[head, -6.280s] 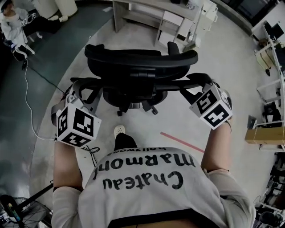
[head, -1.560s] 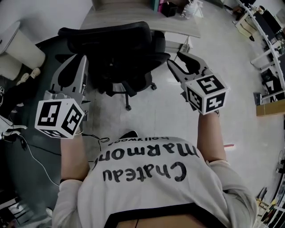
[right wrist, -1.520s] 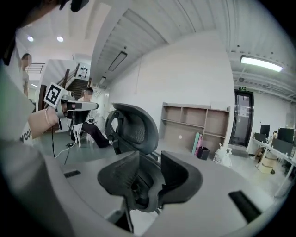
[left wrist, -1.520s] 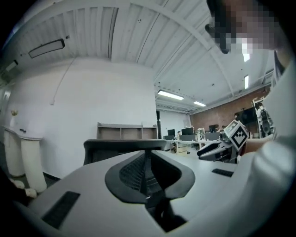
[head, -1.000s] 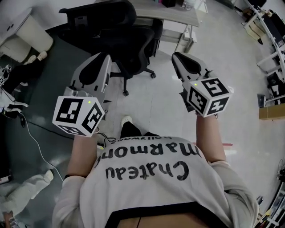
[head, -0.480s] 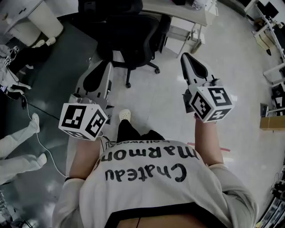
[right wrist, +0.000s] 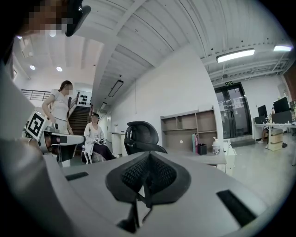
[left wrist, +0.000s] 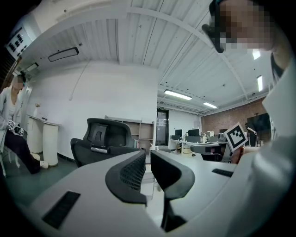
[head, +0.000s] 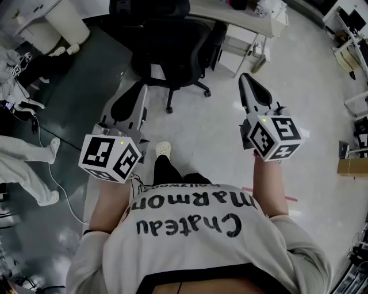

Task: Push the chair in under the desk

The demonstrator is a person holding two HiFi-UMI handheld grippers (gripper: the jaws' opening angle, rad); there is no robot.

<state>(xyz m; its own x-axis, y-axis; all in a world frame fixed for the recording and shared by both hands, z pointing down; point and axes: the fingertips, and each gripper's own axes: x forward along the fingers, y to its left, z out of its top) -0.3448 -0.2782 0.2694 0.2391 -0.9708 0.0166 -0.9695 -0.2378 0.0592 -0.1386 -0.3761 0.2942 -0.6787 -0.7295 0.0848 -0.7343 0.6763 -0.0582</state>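
The chair (head: 172, 51) stands ahead of both grippers, well apart from them, drawn up against the desk (head: 241, 14). My left gripper (head: 137, 95) shows a narrow empty slit between its jaws; my right gripper (head: 248, 80) is closed tight on nothing. The shirt (head: 195, 229) reads "Chateau Marmont hollywood".

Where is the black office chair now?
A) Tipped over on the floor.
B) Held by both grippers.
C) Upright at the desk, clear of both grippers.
C: the head view shows the chair upright at the desk, with the left gripper and right gripper apart from it.
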